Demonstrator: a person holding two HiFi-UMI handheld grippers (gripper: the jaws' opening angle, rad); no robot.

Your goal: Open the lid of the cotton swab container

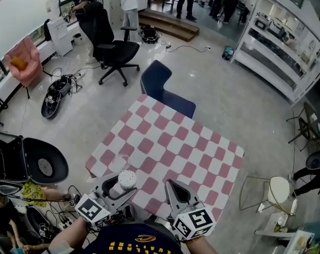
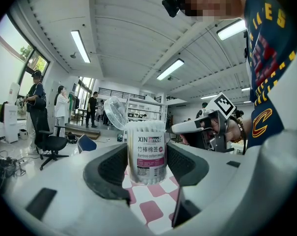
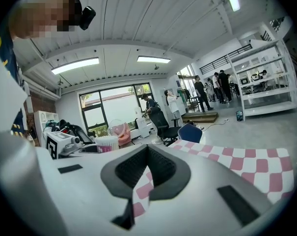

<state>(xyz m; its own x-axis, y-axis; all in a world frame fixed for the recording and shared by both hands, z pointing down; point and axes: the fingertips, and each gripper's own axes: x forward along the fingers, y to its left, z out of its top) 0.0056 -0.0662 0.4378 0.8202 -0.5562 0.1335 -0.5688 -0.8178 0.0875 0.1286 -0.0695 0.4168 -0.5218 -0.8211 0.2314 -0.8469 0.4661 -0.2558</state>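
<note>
At the near edge of the surface (image 1: 165,142), the left gripper (image 2: 148,162) has its jaws clamped on the cotton swab container (image 2: 147,146), whose lid (image 2: 115,113) is flipped open, so a tilt could spill swabs, while the right gripper (image 3: 148,168) has its jaws closed on nothing.

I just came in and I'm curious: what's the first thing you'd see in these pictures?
The pink and white checked table jumps out first, in the middle of a grey floor. At its near edge, the left hand-held gripper squeezes a tub of cotton swabs whose clear lid is flipped up. The right hand-held gripper sits beside it, shut and empty.
</note>
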